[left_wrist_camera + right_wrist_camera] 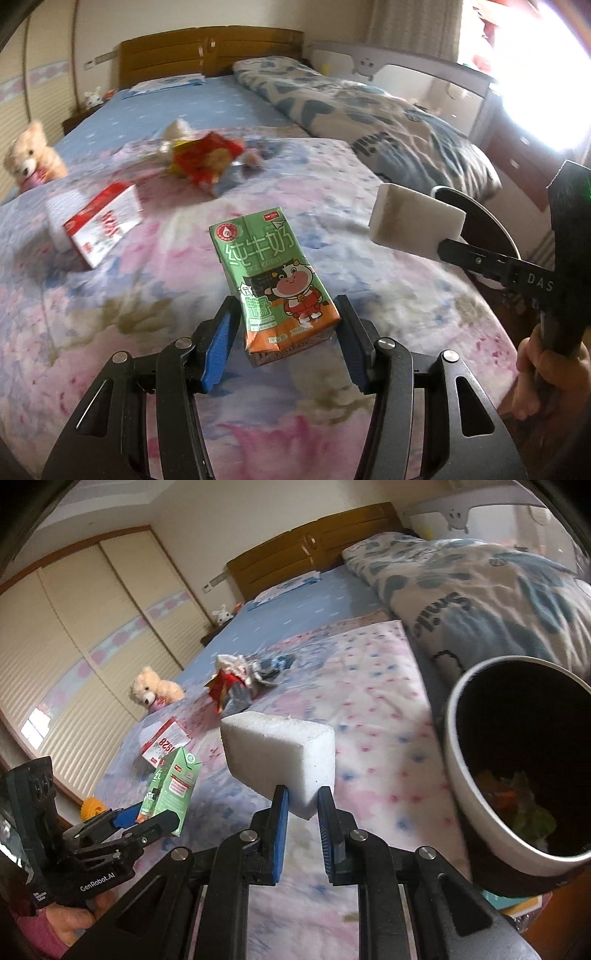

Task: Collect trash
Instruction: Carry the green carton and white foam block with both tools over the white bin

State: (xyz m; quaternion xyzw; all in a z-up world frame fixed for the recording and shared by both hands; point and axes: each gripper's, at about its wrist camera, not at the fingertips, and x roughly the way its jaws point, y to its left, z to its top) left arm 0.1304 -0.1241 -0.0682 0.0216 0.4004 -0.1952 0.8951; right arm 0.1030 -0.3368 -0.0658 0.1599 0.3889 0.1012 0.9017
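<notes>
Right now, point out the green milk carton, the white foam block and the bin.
green milk carton (273, 273): left wrist view, printed front face.
white foam block (280, 753): right wrist view, front face.
bin (452, 738): right wrist view, pale rim's left edge.

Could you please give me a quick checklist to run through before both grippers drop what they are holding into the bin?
1. Left gripper clamps the green milk carton by its lower end: ok.
2. Right gripper pinches the white foam block at one corner only, so the hold looks thin: not ok.
3. Bin mouth is open, with some trash at the bottom and room left: ok.
4. Foam block is over the bin mouth: not ok, it hangs over the bedspread beside the bin.
5. Carton is over the bin: not ok, it is further left than the block.
6. Red and white box and red wrapper lie uncollected on the bed: not ok.
</notes>
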